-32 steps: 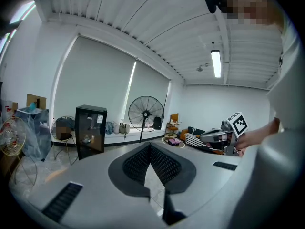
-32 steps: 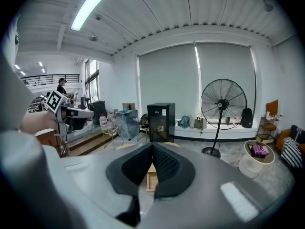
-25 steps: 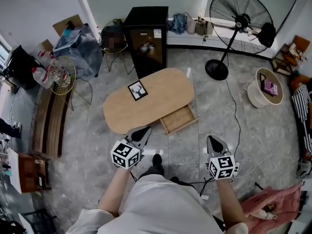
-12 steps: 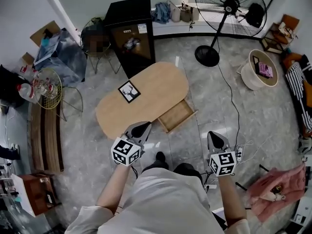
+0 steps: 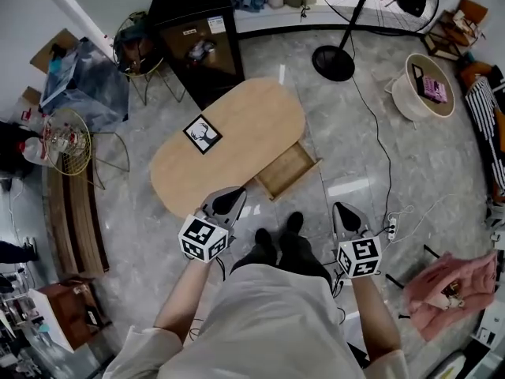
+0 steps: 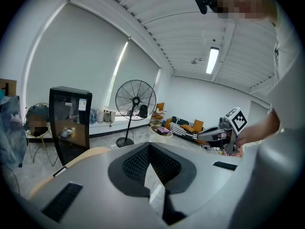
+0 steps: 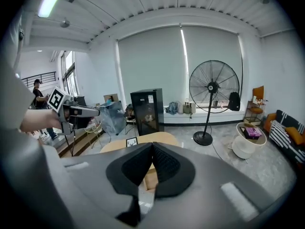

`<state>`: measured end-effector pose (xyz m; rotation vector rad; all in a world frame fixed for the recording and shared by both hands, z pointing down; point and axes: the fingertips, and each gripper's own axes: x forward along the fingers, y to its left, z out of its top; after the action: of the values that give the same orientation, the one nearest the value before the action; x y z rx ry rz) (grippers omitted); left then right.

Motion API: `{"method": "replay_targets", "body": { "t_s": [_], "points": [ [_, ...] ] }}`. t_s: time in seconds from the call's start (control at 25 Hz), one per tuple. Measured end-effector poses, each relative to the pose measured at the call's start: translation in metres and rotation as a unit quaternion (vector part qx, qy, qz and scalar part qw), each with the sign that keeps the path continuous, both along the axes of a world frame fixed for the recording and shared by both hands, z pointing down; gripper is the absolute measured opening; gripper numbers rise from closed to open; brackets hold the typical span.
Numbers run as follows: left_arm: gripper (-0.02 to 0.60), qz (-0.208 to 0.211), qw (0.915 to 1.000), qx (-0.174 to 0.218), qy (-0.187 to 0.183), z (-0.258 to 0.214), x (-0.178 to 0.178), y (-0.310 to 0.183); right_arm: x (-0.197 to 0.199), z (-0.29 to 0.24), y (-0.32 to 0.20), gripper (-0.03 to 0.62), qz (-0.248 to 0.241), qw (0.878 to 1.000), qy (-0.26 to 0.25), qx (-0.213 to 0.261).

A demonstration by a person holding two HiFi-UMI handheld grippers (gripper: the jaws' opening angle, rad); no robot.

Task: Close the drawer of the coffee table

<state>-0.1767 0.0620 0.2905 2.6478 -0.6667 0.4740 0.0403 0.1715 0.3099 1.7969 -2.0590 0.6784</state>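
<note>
Pressed together tip to tip on the left gripper, with nothing pinched between the jaws; likewise closed and empty on the right gripper. Held out ahead of the body, pointing forward and somewhat down, the left just over the near edge of the counter in the head view, the right over bare floor beside the feet. Further out, toward the counter's right-hand end, find the drawer pulled well out of the near long side, pale wood, seemingly empty, well apart from both grippers. No contact yet, so judged as the approach before the push. Plenty to go wrong from here: pushing on one corner of the drawer front instead of its middle, skewing the drawer in its runners and jamming it half shut; shoving too hard and sliding the whole counter across the floor (glossy stone by the look of it) rather than seating the drawer; letting the narrow closed tips skid off the front's top edge and drop into the open box; stepping forward onto the cable trailing over the floor to the right.
</note>
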Motion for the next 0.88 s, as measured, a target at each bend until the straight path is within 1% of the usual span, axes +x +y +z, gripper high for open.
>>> {"method": "replay_targets", "body": {
  "t_s": [0.16,0.48,0.68,0.88],
  "points": [
    [0.006,0.002,0.9999,-0.009,-0.008,0.018,0.019,-0.009,0.011,0.024,-0.012,0.011,-0.01,1.0,-0.014,-0.015],
    [0.006,-0.014,0.9989,-0.032,-0.031,0.061,0.056,-0.03,0.04,0.085,-0.042,0.011,-0.026,0.997,-0.046,-0.048],
    [0.006,-0.021,0.9976,-0.05,-0.043,0.095,0.082,-0.042,0.056,0.129,-0.057,0.011,-0.044,0.994,-0.069,-0.076],
    [0.006,-0.03,0.9958,-0.067,-0.054,0.129,0.101,-0.057,0.06,0.177,-0.072,0.011,-0.059,0.987,-0.109,-0.104]
  ]
}}
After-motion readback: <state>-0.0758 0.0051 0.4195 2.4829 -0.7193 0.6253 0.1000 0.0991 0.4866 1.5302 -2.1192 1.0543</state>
